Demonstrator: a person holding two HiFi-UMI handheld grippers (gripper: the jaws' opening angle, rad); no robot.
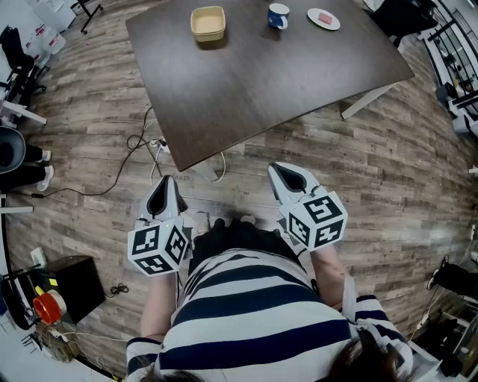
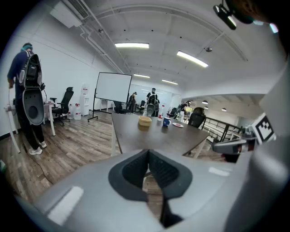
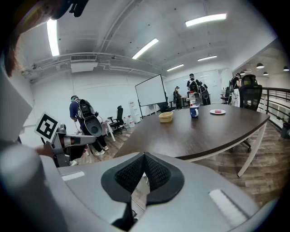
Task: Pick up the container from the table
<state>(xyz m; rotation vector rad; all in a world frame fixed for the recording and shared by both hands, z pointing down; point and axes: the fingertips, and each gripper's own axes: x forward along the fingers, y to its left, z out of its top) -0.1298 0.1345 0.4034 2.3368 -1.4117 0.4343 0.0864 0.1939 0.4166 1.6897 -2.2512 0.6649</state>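
A tan square container (image 1: 208, 23) sits at the far side of the dark brown table (image 1: 254, 82); it also shows small and distant as the container (image 2: 144, 121) in the left gripper view and the container (image 3: 166, 117) in the right gripper view. My left gripper (image 1: 164, 195) is held low over the wooden floor, short of the table's near corner, jaws shut and empty. My right gripper (image 1: 290, 177) hangs beside it, also shut with nothing between its pads. Both point toward the table, well away from the container.
A blue mug (image 1: 278, 16) and a white plate (image 1: 323, 19) with a pink item stand right of the container. Cables (image 1: 142, 142) lie on the floor by the table leg. People and office chairs (image 2: 63, 104) stand in the background. A black box (image 1: 71, 287) sits at lower left.
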